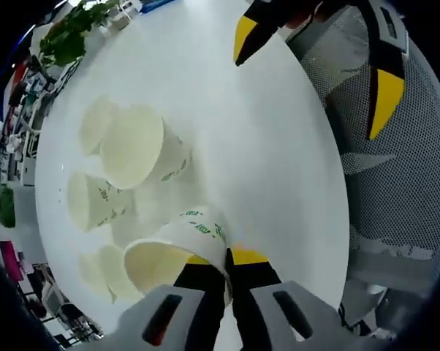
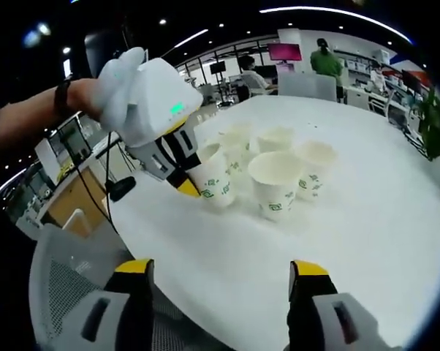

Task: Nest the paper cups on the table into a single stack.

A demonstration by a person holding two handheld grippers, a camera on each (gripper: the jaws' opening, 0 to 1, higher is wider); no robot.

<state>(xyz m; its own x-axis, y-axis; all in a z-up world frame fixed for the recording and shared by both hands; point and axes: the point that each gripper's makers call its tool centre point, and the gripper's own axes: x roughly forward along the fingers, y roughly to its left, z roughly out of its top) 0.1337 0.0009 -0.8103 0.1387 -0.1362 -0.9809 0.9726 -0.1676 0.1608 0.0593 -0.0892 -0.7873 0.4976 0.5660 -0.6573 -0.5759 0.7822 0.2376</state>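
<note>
Gripping the rim of a white paper cup with green print (image 1: 177, 252), my left gripper (image 1: 224, 267) has its yellow-tipped jaws closed on the cup wall, one jaw inside the mouth and one outside. In the left gripper view the cup's mouth faces the camera and its long axis runs away toward the round white table (image 1: 264, 146); in the right gripper view the same cup (image 2: 214, 181) stands roughly upright at the near end of the group, and I cannot tell whether its base touches the top. The other white paper cups (image 2: 282, 179) stand mouth-up in a tight cluster just beyond it, some touching. My right gripper (image 2: 220, 274) holds nothing, its jaws spread wide over the table's near edge, above a grey mesh chair (image 1: 395, 168). Open tabletop lies between that edge and the cups, and more to the right of them. A green leafy plant (image 1: 70, 40) sits at the far rim.
</note>
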